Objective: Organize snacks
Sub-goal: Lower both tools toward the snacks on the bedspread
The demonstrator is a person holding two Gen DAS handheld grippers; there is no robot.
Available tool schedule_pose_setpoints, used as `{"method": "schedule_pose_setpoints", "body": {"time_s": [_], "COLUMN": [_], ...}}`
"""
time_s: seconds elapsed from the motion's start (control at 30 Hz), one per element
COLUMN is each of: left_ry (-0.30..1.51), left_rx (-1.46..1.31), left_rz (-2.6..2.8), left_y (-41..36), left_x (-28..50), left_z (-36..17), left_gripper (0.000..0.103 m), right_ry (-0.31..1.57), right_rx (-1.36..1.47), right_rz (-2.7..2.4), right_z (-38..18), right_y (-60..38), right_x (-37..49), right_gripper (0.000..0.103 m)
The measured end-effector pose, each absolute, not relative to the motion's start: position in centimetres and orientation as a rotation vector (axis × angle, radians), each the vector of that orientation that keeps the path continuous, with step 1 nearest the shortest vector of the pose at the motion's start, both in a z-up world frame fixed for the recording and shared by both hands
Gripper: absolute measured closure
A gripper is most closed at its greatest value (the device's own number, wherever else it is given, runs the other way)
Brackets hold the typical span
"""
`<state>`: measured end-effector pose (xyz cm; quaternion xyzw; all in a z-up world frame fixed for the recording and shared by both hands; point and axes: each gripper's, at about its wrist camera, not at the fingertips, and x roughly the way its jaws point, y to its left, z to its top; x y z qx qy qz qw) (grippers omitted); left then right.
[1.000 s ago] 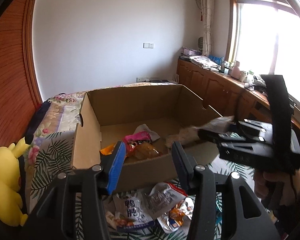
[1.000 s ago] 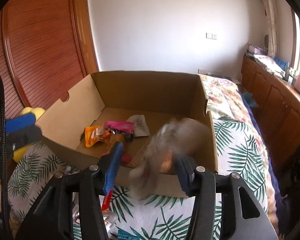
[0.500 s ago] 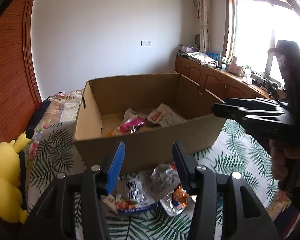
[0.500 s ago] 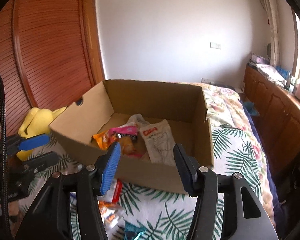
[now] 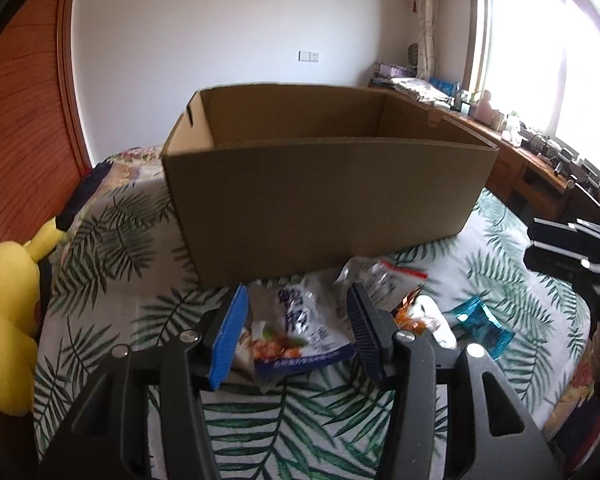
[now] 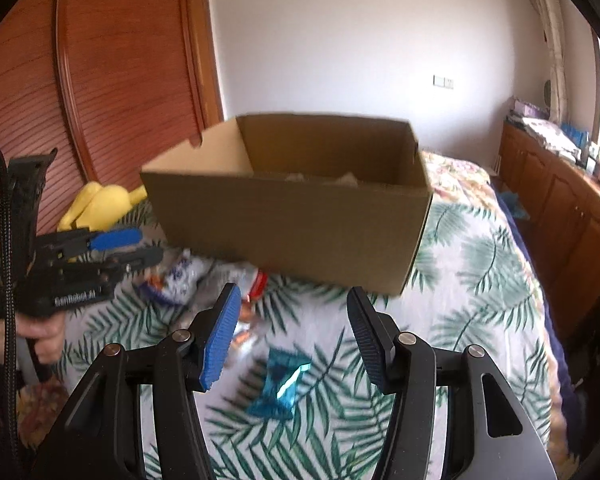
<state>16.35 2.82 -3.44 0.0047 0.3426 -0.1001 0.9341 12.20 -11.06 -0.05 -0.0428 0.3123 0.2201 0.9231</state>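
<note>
An open cardboard box (image 5: pixel 320 200) stands on the leaf-patterned bedcover, and from this low angle its contents are almost hidden. In front of it lie loose snack packets: a white-and-blue one (image 5: pixel 296 328), a silver one with a red strip (image 5: pixel 380 276), an orange one (image 5: pixel 410 312) and a teal one (image 5: pixel 480 324). My left gripper (image 5: pixel 297 300) hangs open just above the white-and-blue packet without touching it. My right gripper (image 6: pixel 293 296) is open and empty, with the teal packet (image 6: pixel 282 380) below it. Each gripper shows in the other's view, the left gripper (image 6: pixel 150 245) and the right gripper (image 5: pixel 572 248).
A yellow plush toy (image 5: pixel 8 320) lies at the left edge of the bed. A wooden wardrobe (image 6: pixel 100 80) stands behind it. Low wooden cabinets (image 5: pixel 532 168) run under the window on the right. A hand (image 6: pixel 40 336) holds the left gripper's handle.
The packet blurred between my right gripper's jaws dropped into the box. Both grippers then sank and drew back from the box toward the loose packets, so the box's inside is now hidden.
</note>
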Motion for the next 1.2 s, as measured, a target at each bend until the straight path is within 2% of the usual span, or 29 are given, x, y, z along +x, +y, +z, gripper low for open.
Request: {"method": "schedule_pose_setpoints", "body": {"time_s": [0.57,0.9,1.2], "left_ry": [0.791,0.800,0.823], "left_rx": [0.021,0.068,0.095], "left_rz": [-0.177,-0.149,-0.113], "left_y": [2.9,1.8,1.0], "left_x": [17.3,17.8,19.6], "left_z": [-6.6,-6.8,-6.9], "left_gripper": [0.050,0.045,0.043], "right_ry": [0.790,0.808,0.801], "right_rx": [-0.126,-0.193,-0.208], "right_rz": [0.454,0.432,0.410], "right_z": [-6.6,-7.6,-7.7], "right_y": [-9.3,-7.9,-7.6], "right_x": [12.3,12.6,12.5], "right_gripper": [0.051,0.063,0.064]}}
